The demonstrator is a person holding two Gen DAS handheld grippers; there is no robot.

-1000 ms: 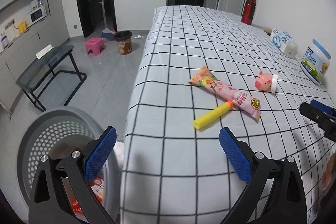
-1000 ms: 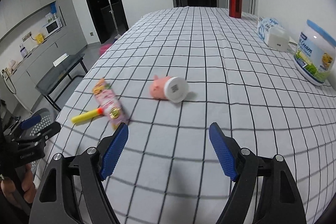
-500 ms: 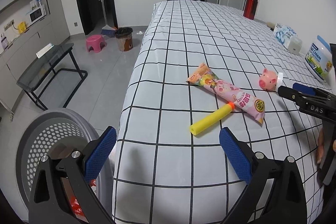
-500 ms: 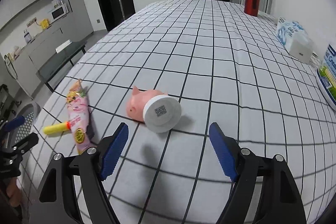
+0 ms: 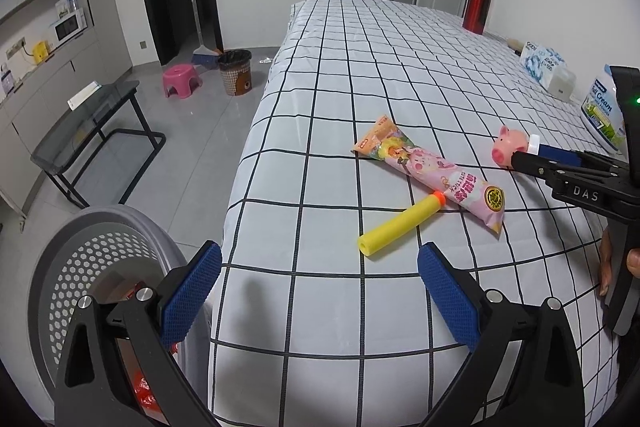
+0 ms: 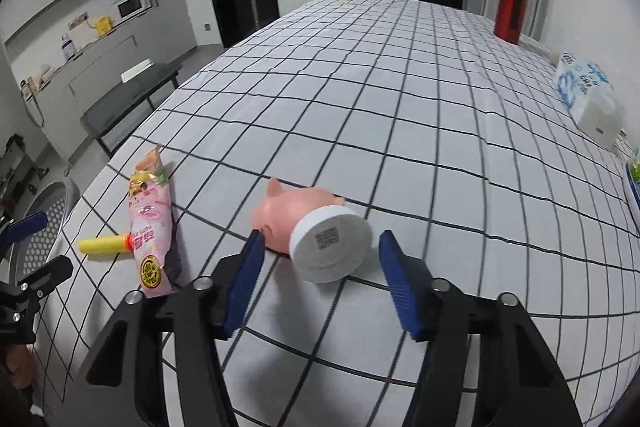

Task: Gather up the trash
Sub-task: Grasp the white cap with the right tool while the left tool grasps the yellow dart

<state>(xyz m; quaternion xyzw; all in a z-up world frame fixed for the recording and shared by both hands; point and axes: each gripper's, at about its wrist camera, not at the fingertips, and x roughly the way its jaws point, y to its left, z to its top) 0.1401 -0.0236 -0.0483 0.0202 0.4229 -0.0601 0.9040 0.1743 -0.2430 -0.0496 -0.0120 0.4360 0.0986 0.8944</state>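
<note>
A pink pig toy (image 6: 298, 209) with a white round base (image 6: 330, 247) lies on its side on the checked tablecloth (image 6: 400, 115). My right gripper (image 6: 320, 237) is down around it and its jaws are closing; the pig sits between the pads, with a gap still showing at the right pad (image 6: 394, 267). In the left wrist view the right gripper (image 5: 528, 153) reaches the pig toy (image 5: 510, 147) from the right. A pink snack wrapper (image 5: 432, 171) and a yellow foam dart (image 5: 400, 225) lie near the table's edge. My left gripper (image 5: 319, 253) stands open with nothing in it, beside a grey mesh basket (image 5: 60, 267).
A milk powder tin (image 5: 600, 115), a tissue pack (image 5: 544, 61) and a red bottle (image 5: 476, 7) stand along the table's right side. On the floor to the left are a glass side table (image 5: 92, 123), a pink stool (image 5: 180, 79) and a bin (image 5: 236, 71).
My right gripper came in over the pig toy and its jaws narrowed around it. The left gripper has hardly moved and stays open.
</note>
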